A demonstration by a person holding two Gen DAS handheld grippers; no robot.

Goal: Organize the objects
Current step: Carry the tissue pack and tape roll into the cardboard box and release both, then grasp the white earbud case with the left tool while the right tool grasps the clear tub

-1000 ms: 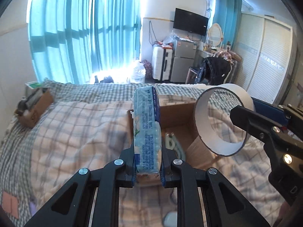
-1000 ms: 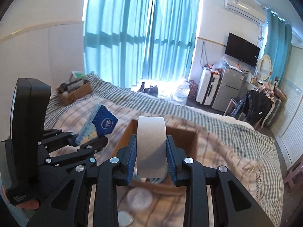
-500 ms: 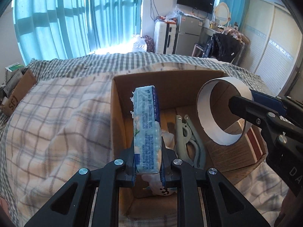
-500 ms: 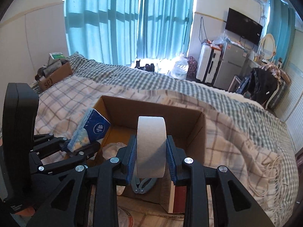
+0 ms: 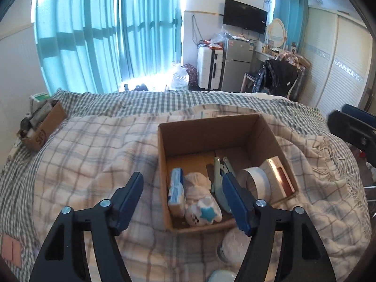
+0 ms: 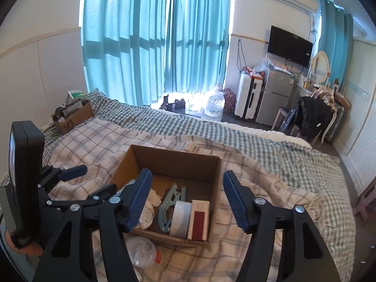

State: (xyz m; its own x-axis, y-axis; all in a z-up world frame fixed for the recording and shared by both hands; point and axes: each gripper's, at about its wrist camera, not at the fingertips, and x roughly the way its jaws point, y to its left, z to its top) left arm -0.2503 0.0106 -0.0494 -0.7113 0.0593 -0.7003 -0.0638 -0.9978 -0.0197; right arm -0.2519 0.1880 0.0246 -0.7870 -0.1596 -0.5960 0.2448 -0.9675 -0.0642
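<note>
An open cardboard box (image 5: 206, 129) (image 6: 178, 158) sits on the plaid bed. Inside lie a blue tissue pack (image 5: 176, 191), a white star-print cloth (image 5: 202, 208), a grey-green clip (image 5: 219, 176) (image 6: 168, 205), a tape roll (image 5: 256, 184) (image 6: 179, 218) and a red-and-white box (image 5: 280, 176) (image 6: 199, 219). My left gripper (image 5: 185, 202) is open and empty above the box's near edge. My right gripper (image 6: 186, 199) is open and empty above the box. The left gripper also shows in the right wrist view (image 6: 77, 181).
A round white lid (image 5: 232, 244) and a pale object (image 5: 221, 276) lie on the blanket before the box; a clear plastic bottle (image 6: 143, 250) shows in the right wrist view. A small cardboard box of items (image 5: 41, 124) sits at the bed's far left corner.
Both grippers opened and pulled back up. The tissue pack and the tape roll left the jaws and now lie inside the cardboard box.
</note>
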